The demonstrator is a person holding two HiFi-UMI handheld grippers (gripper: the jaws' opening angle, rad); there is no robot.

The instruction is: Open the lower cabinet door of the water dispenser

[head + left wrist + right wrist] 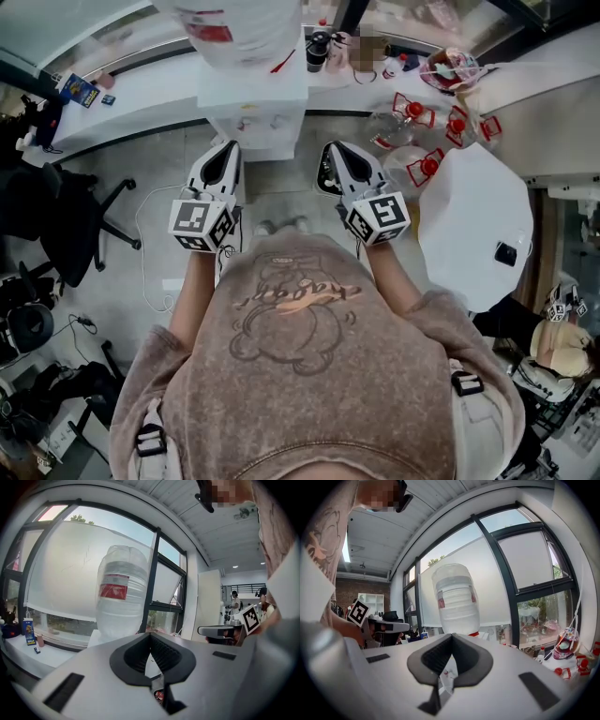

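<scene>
Tongs: left tongs [225, 150] and right tongs [333, 152] both clenched, empty.
Risk: clenched tips may slip off the water dispenser's [251, 103] unseen lower door; a hard tug could rock the bottle [119, 597].

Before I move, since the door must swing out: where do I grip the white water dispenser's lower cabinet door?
The door is hidden: only the top of the boxy white water dispenser, under its big clear plastic bottle, shows. Likely come from the front, below bottle level, and pinch the door's handle or free edge.
</scene>
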